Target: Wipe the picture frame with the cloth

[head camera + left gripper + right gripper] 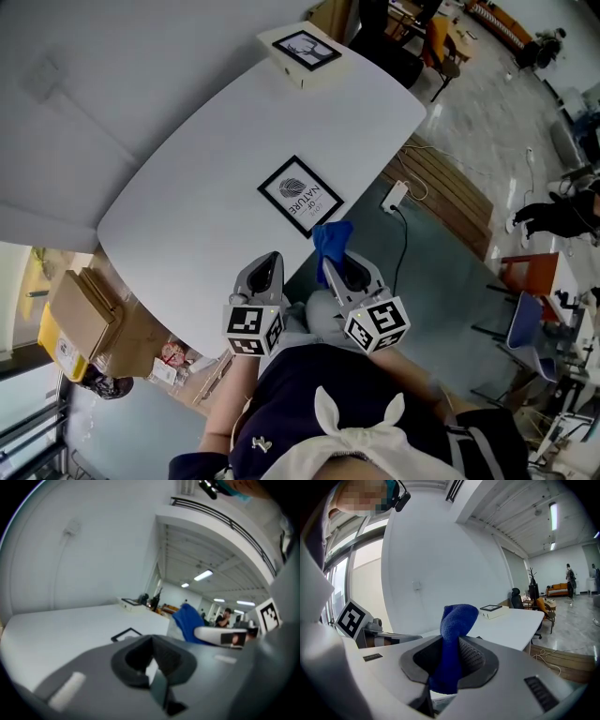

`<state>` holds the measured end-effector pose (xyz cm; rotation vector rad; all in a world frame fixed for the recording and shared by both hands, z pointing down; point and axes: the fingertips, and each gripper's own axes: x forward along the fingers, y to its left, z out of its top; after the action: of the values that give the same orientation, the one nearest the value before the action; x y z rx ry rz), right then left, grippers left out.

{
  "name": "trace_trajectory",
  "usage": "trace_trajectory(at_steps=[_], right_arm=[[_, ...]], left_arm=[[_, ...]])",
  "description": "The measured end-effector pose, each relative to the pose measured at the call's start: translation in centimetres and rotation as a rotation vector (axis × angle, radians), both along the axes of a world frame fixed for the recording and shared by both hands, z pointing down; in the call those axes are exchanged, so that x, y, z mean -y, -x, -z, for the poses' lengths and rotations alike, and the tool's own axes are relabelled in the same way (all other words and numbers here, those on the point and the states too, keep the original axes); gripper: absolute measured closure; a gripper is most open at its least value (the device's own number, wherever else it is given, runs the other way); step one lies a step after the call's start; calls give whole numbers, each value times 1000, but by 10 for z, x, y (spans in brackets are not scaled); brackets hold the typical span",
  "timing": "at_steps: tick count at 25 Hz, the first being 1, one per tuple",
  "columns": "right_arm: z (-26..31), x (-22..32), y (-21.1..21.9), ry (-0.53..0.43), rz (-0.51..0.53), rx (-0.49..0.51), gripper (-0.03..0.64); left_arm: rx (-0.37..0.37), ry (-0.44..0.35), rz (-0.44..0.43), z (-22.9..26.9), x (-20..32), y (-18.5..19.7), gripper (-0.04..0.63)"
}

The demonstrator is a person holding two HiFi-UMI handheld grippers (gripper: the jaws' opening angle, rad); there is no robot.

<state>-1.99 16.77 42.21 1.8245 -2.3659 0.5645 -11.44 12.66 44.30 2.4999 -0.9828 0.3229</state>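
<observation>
A black picture frame (300,195) with a white print lies flat on the white table (187,187), near its front edge; its corner (125,633) shows in the left gripper view. My right gripper (339,269) (450,660) hovers just short of the frame, off the table edge, shut on a blue cloth (332,239) (454,634) that sticks up out of its jaws. My left gripper (266,274) (152,656) is beside it, over the table's front edge, jaws together with nothing between them. The cloth (187,623) also appears in the left gripper view.
A cream box (302,52) (493,610) topped with a second framed picture stands at the table's far end. Cardboard boxes (82,314) sit on the floor to the left. A power strip (395,196) with its cable lies on the floor to the right, with chairs (528,274) beyond.
</observation>
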Motion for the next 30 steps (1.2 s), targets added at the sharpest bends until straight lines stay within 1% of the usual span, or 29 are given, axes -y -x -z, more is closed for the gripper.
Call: trace_trajectory(at_steps=[4,6,11,16,20,30], right_arm=[[-1,11,-4,2,-9,-3,532],[1,18,-6,-6,2,-20,532],[-3,42,-16,1,52,-39,532],[0,81,-28,-7,102,-51,532],[3,112,-38,-17,149,-61,532],[-10,170,-49,7,237,-47,532]], left_arm=[[10,9,-7,-4,7,-1,592],[15,14,3,-5,13,-2,592],[33,14,42,-4,29,-6,592],[53,33,110,-8,47,-6,592],[69,45,148,-10,63,-13,592],[143,64,201,-20,97,-28,592]])
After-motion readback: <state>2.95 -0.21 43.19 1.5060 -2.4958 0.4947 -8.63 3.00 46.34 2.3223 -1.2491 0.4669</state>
